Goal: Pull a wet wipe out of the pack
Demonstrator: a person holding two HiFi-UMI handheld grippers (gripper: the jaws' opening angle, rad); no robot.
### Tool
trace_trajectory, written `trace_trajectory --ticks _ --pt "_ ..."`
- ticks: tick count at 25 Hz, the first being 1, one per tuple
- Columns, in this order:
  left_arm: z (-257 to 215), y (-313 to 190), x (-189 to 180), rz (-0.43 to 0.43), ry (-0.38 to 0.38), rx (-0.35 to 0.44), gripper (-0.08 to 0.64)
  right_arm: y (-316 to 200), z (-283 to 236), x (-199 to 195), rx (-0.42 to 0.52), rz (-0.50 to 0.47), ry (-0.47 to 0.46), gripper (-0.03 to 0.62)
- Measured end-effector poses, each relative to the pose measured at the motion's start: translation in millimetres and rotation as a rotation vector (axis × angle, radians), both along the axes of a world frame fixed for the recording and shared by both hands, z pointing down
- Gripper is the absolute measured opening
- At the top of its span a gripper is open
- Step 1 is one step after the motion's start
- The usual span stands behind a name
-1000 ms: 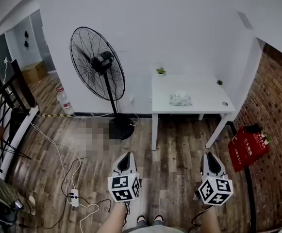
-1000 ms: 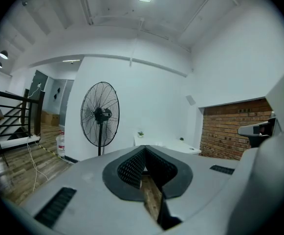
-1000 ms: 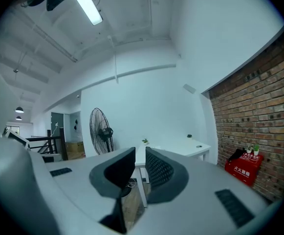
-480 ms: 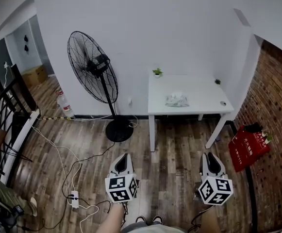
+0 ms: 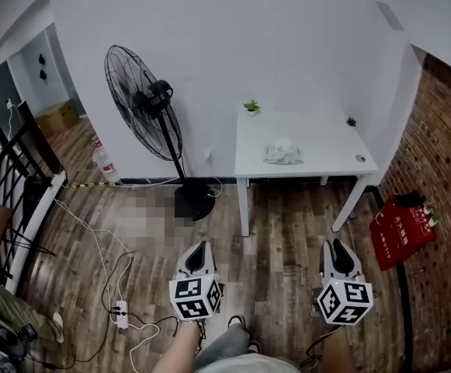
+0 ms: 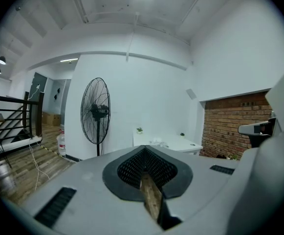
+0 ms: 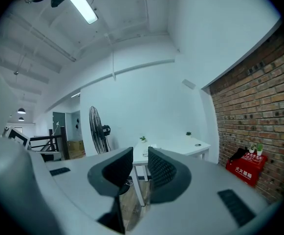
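The wet wipe pack (image 5: 284, 155) is a small, flat, pale grey-green pouch with a crinkled look. It lies on the white table (image 5: 330, 148), slightly toward 9 o'clock from the tabletop's middle and between 12 and 1 o'clock from the person. A whitish bit shows at its 12 o'clock edge; whether that is a wipe is unclear.

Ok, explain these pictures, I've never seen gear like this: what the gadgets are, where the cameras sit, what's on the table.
No robot here: a person carries a left hand-held gripper and a right hand-held gripper. One picture comes from a head camera looking down; the other two come from cameras riding on each one. Both hold nothing: the left one's jaws are together, the right one's apart. Ahead, the white table carries a wet wipe pack and a small potted plant.
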State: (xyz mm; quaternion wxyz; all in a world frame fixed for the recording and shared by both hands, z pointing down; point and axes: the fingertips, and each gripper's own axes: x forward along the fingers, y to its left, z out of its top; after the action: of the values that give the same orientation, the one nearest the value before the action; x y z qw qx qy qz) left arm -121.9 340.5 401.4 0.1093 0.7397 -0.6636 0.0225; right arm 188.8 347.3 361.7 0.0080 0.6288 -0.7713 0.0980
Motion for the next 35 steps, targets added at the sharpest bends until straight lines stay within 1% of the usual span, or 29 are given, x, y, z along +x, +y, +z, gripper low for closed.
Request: trace_trajectory --ticks 7,12,16,23,28,32,35 --pt "5.2 -48.1 5.8 0.02 0.005 0.003 0.0 -38.6 10.4 3.6 -0.02 0.012 0.008 0.097" --pt "6.2 -99.1 2.9 0.036 0.017 0.014 0.0 -79.7 9.7 -2.1 -0.016 0.02 0.022 0.097" --pt "-4.2 -147.2 1.6 0.057 0.015 0.032 0.0 -124.4 -0.6 -2.4 -0.001 0.039 0.024 0.097" --pt "-12.4 -228.3 -21.1 0.066 0.013 0.036 0.0 -204.2 -5.7 -18.3 -0.008 0.062 0.004 0.098" --pt "-5.1 -278.9 -39.8 0.063 0.028 0.023 0.0 -258.1 -0.6 -40.9 -0.035 0.043 0.016 0.098" --pt "2.5 -314.0 -51.2 0.07 0.039 0.005 0.0 -291.4 -0.4 -56.8 -0.048 0.038 0.015 0.098" --pt "6.9 -335.0 -56.3 0.075 0.048 -0.006 0.0 -307.8 -2.1 -61.2 -0.05 0.047 0.015 0.098"
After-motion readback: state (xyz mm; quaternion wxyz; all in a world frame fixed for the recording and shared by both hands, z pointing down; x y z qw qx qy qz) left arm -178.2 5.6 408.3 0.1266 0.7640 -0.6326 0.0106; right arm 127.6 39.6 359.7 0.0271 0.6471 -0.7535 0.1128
